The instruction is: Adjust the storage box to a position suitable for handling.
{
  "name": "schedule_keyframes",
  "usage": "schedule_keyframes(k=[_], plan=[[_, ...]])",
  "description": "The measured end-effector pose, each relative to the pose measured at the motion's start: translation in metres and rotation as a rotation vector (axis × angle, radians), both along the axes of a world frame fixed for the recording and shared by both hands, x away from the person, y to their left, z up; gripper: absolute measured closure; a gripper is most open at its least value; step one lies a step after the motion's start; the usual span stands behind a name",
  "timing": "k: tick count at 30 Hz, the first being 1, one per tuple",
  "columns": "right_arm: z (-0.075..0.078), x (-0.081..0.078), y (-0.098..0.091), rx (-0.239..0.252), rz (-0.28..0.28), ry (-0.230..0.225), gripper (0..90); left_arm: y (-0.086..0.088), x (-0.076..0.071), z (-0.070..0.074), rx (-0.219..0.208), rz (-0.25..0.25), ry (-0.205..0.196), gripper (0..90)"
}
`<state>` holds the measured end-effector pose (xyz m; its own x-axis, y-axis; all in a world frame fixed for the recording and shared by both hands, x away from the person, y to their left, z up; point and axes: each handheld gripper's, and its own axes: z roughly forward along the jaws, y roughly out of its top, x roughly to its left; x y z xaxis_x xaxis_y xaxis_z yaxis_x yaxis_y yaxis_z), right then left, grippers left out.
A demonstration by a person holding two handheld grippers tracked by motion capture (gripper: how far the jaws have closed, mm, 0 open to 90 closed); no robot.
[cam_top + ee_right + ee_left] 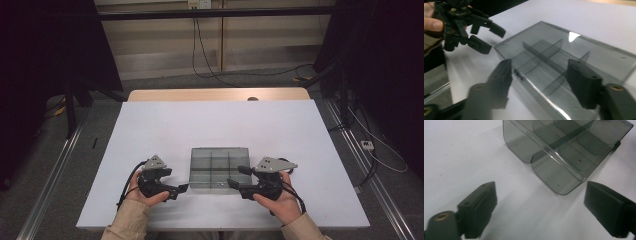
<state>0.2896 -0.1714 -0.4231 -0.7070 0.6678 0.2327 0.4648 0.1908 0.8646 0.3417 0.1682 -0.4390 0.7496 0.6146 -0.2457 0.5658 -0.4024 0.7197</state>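
Note:
A smoky see-through plastic compartment box lies flat on the white table, near the front edge, with thin dividers visible inside. My left gripper sits just left of the box, jaws wide apart and pointing at its corner; nothing is between them. My right gripper is at the box's right front corner, open, with its jaws standing apart over the box's near edge. In the right gripper view the box stretches away, and the left gripper shows open beyond it.
A wooden strip runs along the table's far edge. Black cables trail over the floor behind it. Dark curtains hang on both sides, and metal rails flank the table. Bare white tabletop spreads beyond the box.

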Motion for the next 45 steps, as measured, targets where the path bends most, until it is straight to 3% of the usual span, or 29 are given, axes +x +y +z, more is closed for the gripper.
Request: schedule_keyframes(k=[9, 13, 21, 28, 33, 40, 45], plan=[[-0.006, -0.003, 0.013, -0.028, 0.103, 0.024, 81.8, 0.001, 0.001, -0.001, -0.037, -0.007, -0.006, 7.8], [-0.012, -0.004, 0.015, -0.062, 0.140, 0.047, 90.0, 0.002, 0.001, -0.001, -0.030, -0.007, -0.001, 7.8], [-0.021, -0.002, 0.018, -0.114, 0.156, 0.087, 90.0, 0.002, 0.001, -0.001, -0.033, -0.011, 0.001, 7.8], [-0.027, 0.003, 0.025, -0.153, 0.157, 0.085, 90.0, 0.003, 0.002, -0.001, -0.031, -0.013, 0.002, 7.8], [-0.026, 0.003, 0.026, -0.156, 0.157, 0.067, 90.0, 0.004, 0.002, -0.001, -0.032, -0.017, 0.004, 7.9], [-0.016, 0.001, 0.024, -0.092, 0.145, 0.014, 90.0, 0.004, 0.002, -0.001, -0.029, -0.023, 0.003, 7.9], [-0.010, 0.002, 0.025, -0.079, 0.138, -0.016, 90.0, 0.004, 0.006, 0.001, -0.043, -0.003, -0.008, 8.4]])
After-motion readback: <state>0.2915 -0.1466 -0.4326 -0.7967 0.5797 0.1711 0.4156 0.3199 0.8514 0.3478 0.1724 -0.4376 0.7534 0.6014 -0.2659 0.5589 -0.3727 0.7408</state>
